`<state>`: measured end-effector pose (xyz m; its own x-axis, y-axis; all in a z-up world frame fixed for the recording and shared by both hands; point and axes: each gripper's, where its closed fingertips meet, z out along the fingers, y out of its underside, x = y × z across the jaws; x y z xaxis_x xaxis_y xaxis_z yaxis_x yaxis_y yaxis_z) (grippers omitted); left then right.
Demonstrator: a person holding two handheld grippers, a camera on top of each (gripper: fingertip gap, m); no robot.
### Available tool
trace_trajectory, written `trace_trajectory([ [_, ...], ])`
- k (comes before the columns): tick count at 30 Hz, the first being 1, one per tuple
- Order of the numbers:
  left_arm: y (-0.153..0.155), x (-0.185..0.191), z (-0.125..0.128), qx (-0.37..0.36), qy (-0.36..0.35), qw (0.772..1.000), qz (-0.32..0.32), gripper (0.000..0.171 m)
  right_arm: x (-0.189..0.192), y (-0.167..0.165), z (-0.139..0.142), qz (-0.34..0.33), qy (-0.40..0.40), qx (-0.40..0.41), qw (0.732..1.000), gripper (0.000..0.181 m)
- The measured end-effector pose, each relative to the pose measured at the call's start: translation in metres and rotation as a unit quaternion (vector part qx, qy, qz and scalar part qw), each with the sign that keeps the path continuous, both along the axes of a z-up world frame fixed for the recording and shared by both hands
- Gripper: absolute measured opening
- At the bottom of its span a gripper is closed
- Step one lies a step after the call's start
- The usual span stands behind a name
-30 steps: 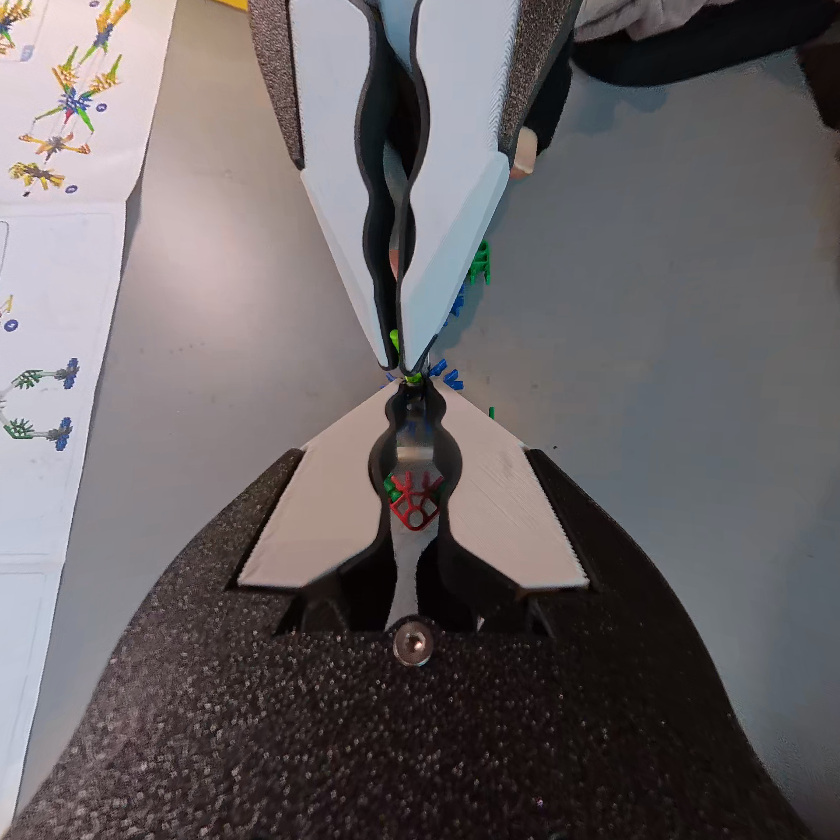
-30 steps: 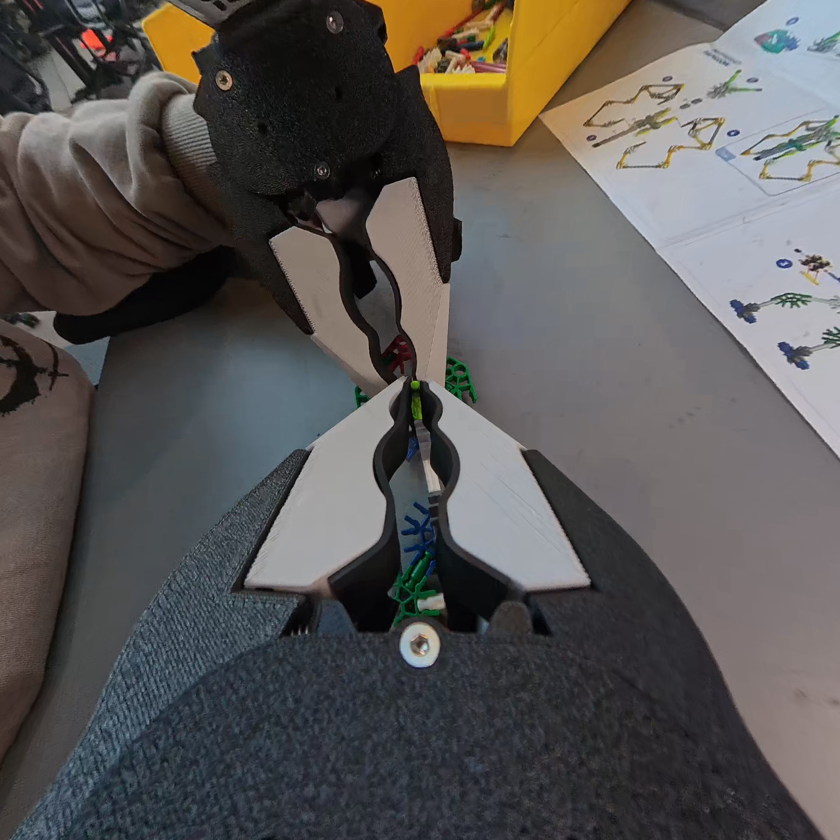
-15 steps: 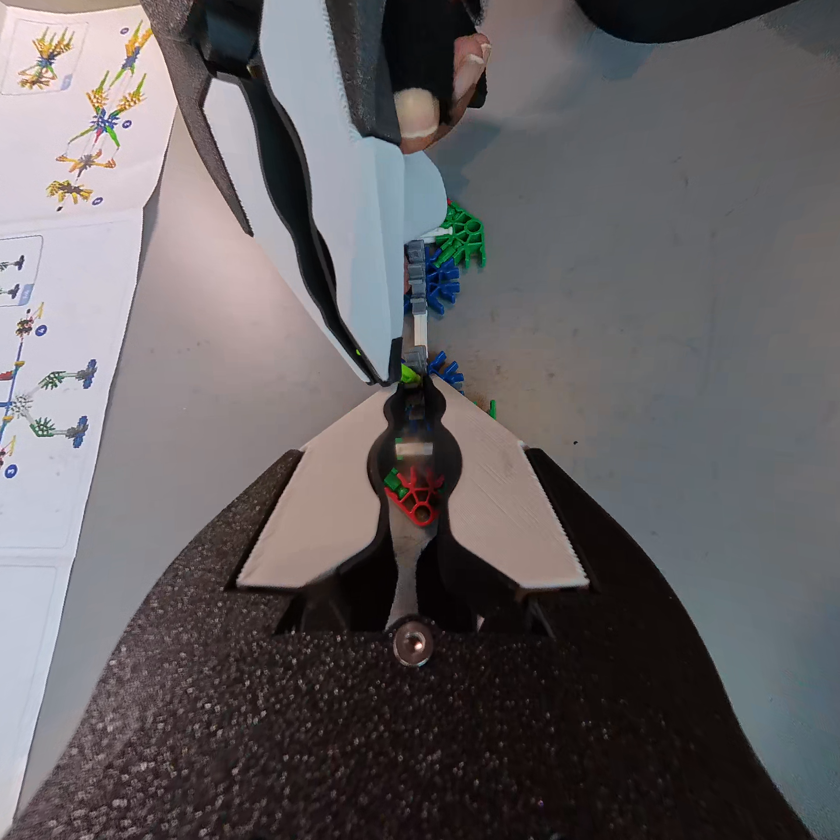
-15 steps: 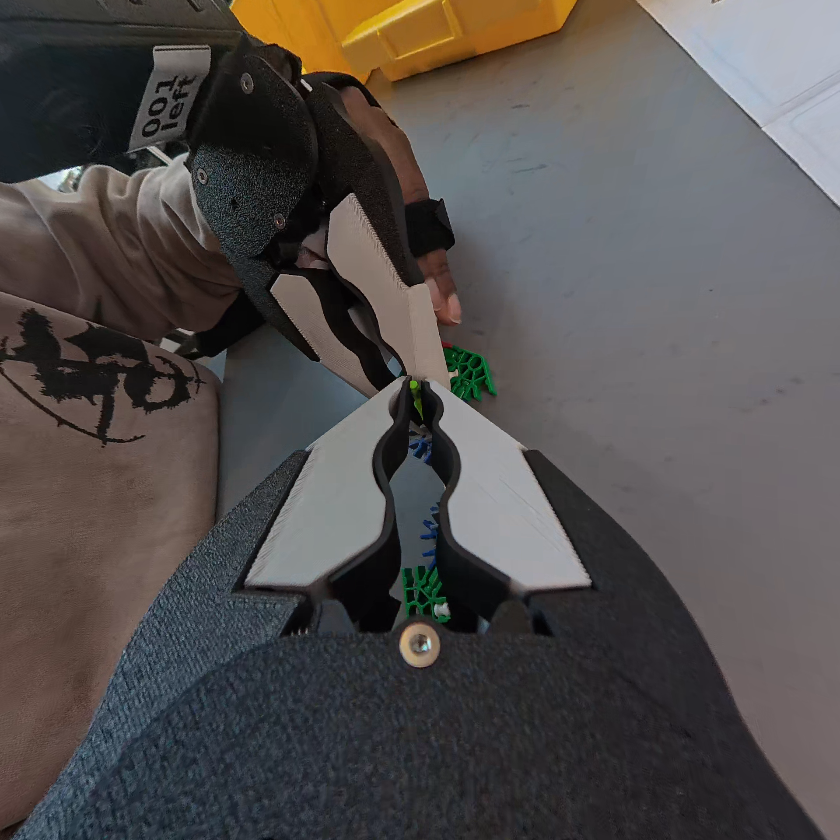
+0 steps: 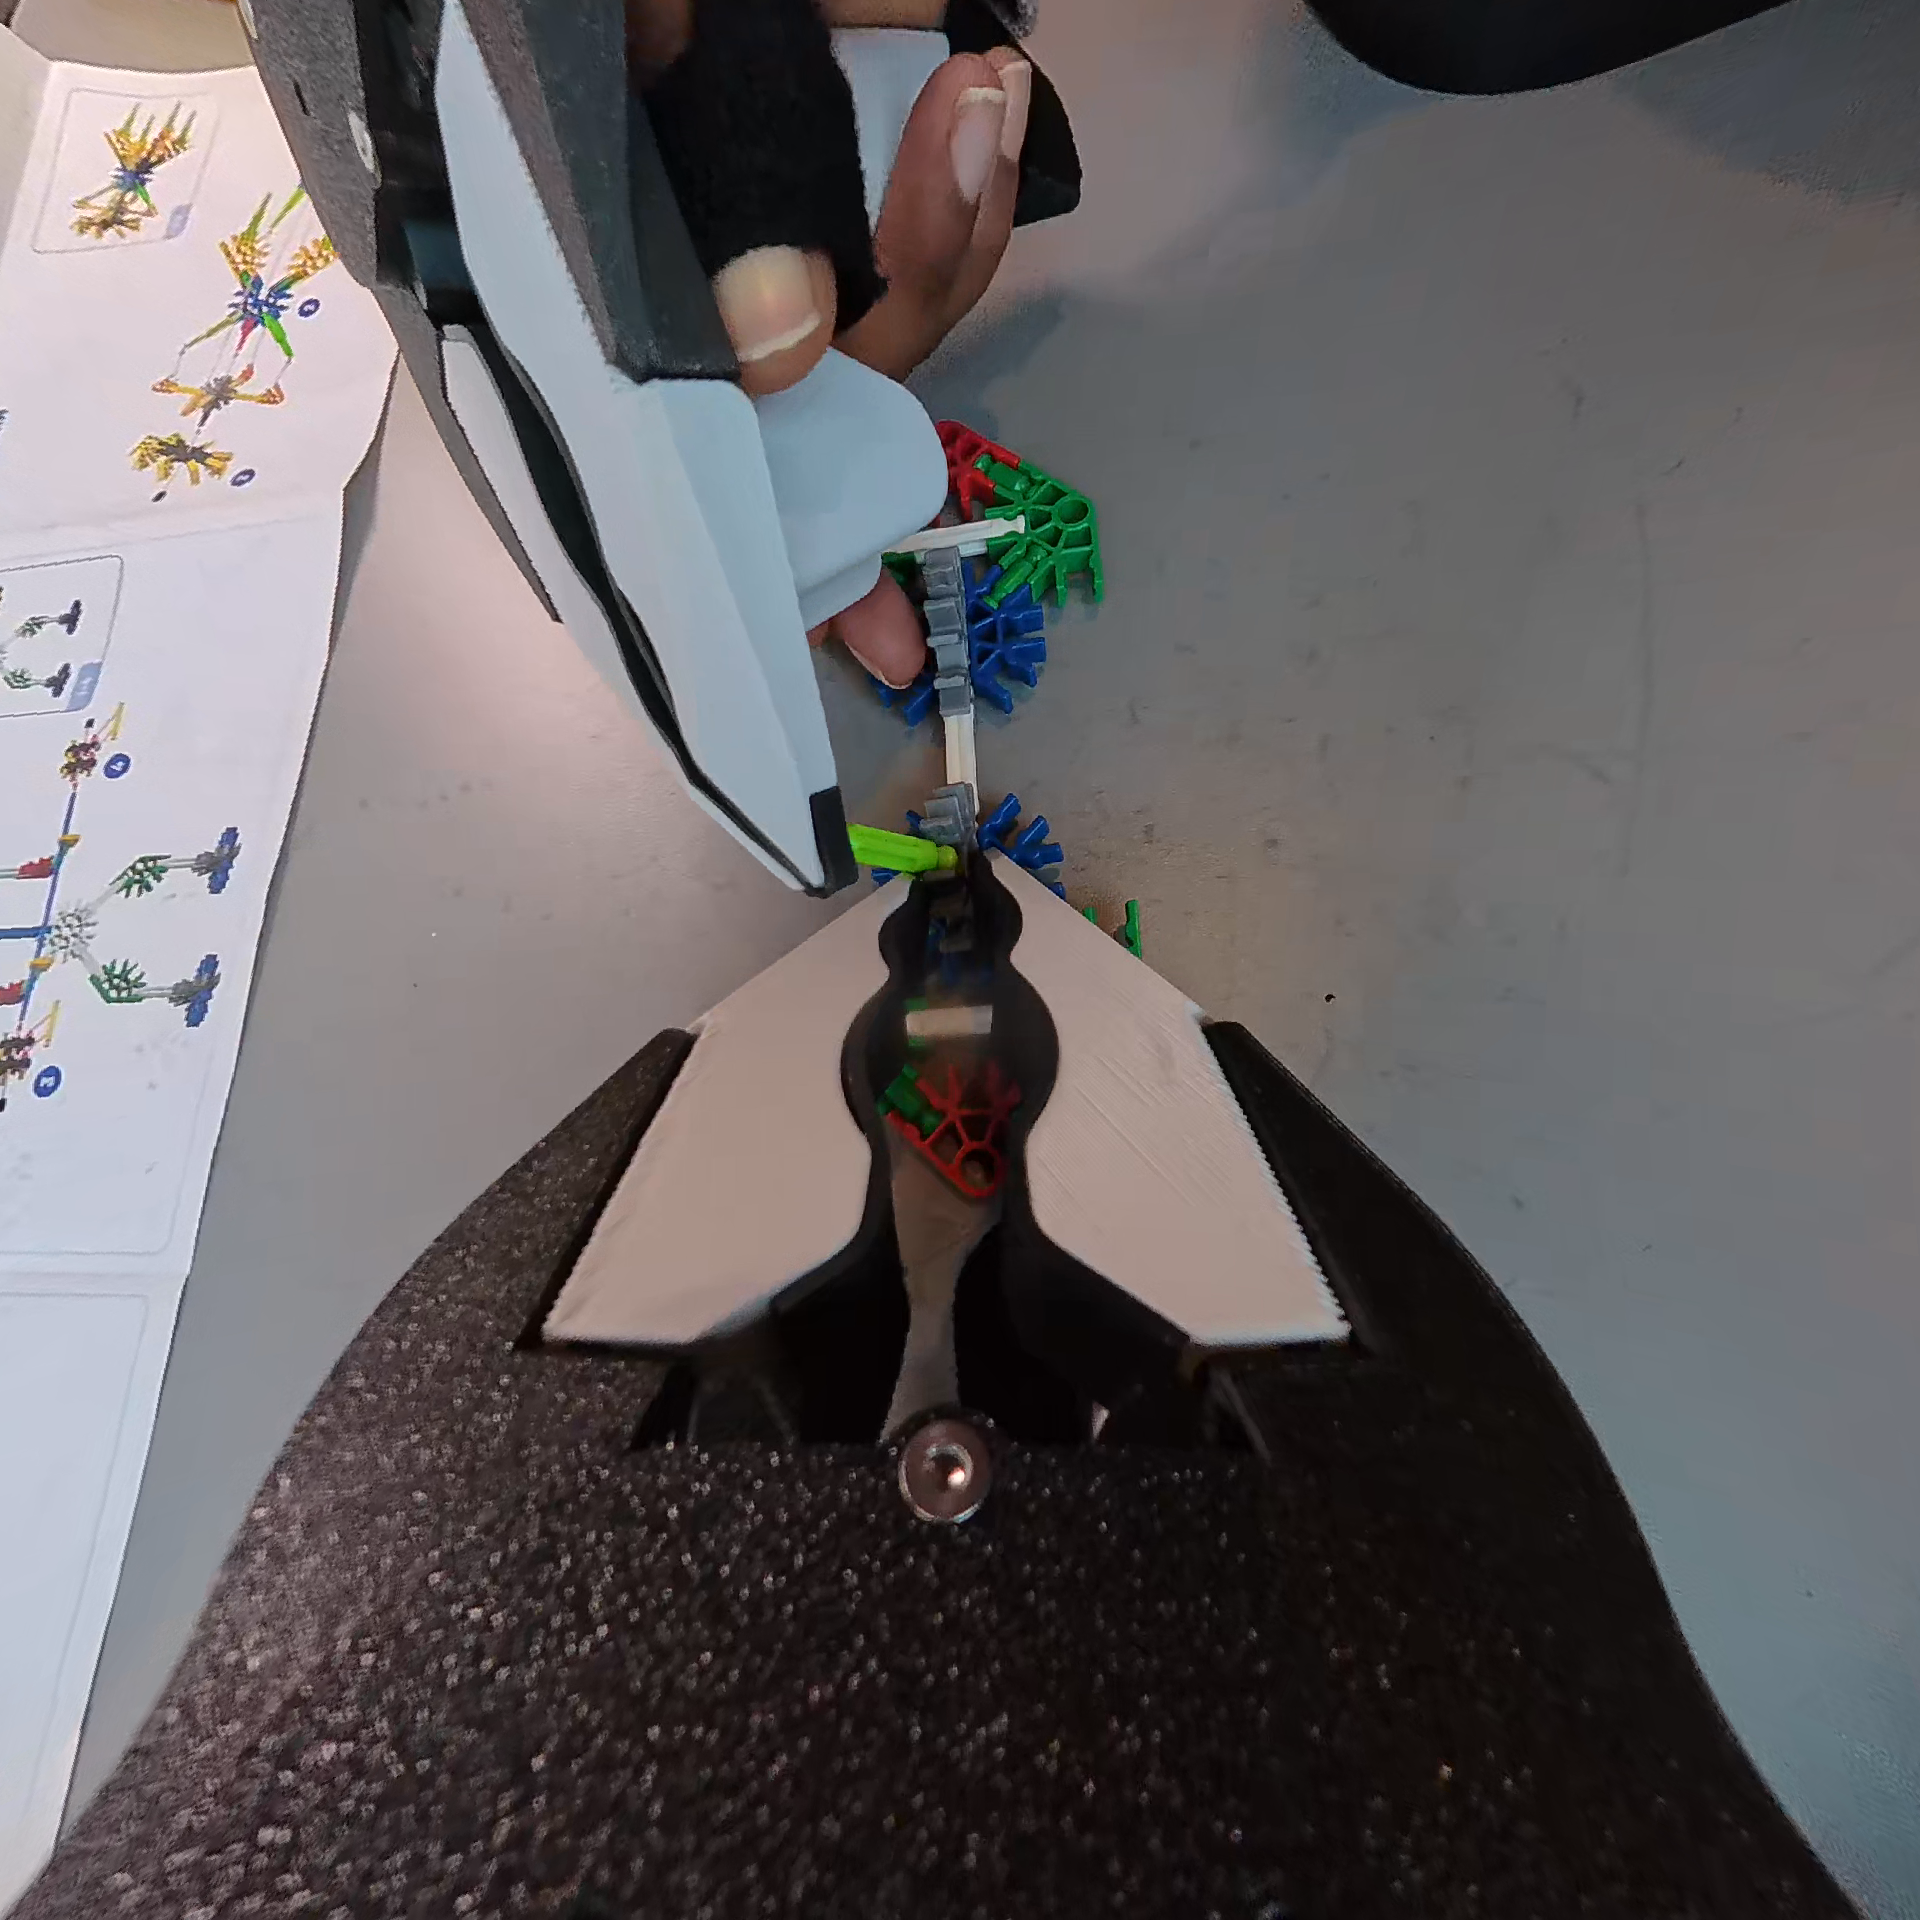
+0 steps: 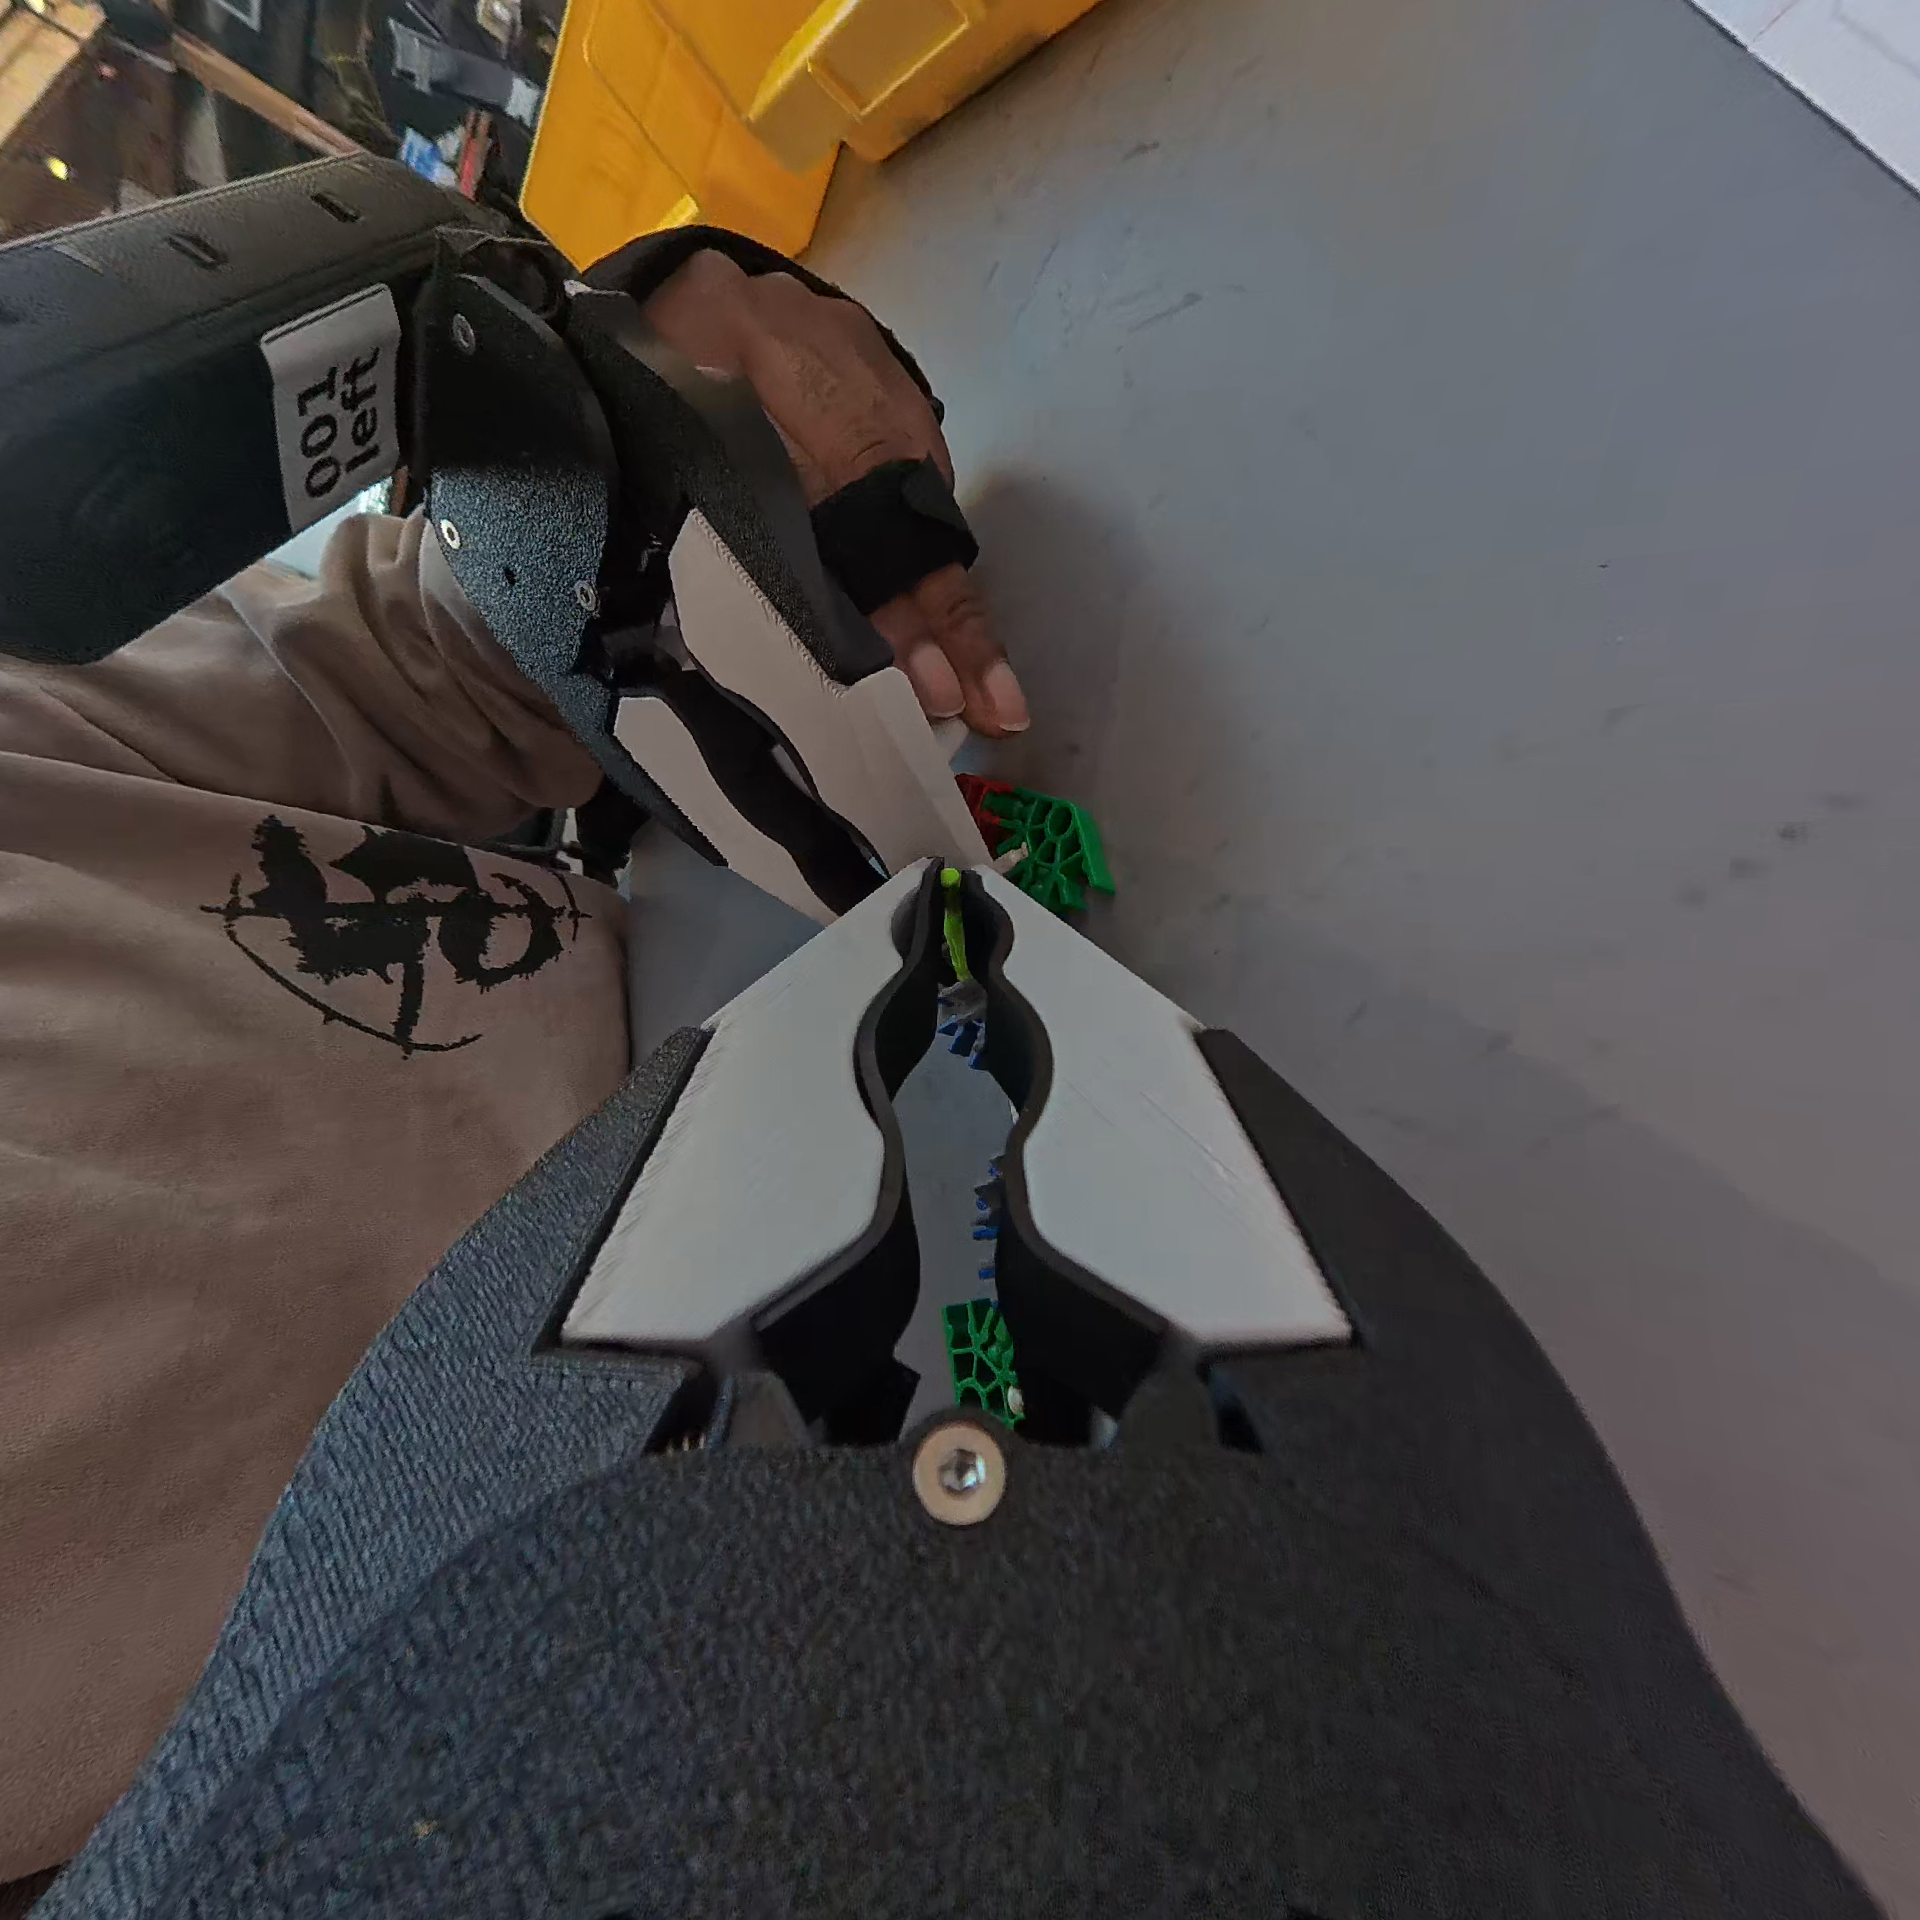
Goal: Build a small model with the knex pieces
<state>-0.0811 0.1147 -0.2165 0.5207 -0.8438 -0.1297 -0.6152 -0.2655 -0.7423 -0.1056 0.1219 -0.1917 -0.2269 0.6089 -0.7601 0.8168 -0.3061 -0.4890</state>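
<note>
Both sets of jaws are closed, tip to tip over the same toy. My left gripper (image 5: 961,883) is clamped on the near end of a toy assembly (image 5: 961,665) of snap-together rods and connectors, pinching it at a grey connector (image 5: 948,808) right at the tips. My right gripper (image 6: 951,883) is closed on a short lime-green rod (image 6: 954,935), held lengthwise between its tips.

Orientation, left wrist view: the lime-green rod (image 5: 899,847) lies crosswise, pointing left from the grey connector into the right gripper's tip (image 5: 821,847). The assembly's long axis runs straight away from my left jaws: a white rod (image 5: 958,743) leads to a second grey piece over a blue spoked connector (image 5: 987,649), then a green fan-shaped connector (image 5: 1055,530) and a red one (image 5: 966,462) at the far end. More of the assembly shows through the gap between my left fingers, including another red connector (image 5: 961,1132).

Right wrist view: blue and green parts show in the gap behind the rod; the green connector (image 6: 1055,836) sits just beyond the tips.

Surroundings: grey table (image 5: 1507,727). An instruction sheet (image 5: 114,727) lies to the left; a yellow bin (image 6: 727,114) stands well beyond. A hand (image 6: 862,468) in a fingerless black glove holds the left gripper body.
</note>
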Motion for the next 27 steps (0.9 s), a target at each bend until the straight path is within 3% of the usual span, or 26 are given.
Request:
trace_trajectory([
  [8,0.000,-0.002,0.000,0.012,0.022,1.000,-0.004,0.006,-0.008,0.003,-0.008,-0.037,-0.071,-0.075,0.994,0.001],
  [18,0.001,-0.004,0.000,0.042,0.053,0.998,-0.008,0.006,-0.007,0.009,-0.011,-0.092,-0.075,-0.015,0.993,0.001],
  [23,0.000,0.009,0.000,0.045,0.048,0.998,-0.004,0.008,0.011,0.012,-0.011,-0.139,-0.058,0.046,0.988,0.002],
  [27,-0.001,0.017,0.000,0.041,0.040,0.998,-0.009,0.009,0.021,0.013,-0.011,-0.155,-0.051,0.044,0.986,0.002],
])
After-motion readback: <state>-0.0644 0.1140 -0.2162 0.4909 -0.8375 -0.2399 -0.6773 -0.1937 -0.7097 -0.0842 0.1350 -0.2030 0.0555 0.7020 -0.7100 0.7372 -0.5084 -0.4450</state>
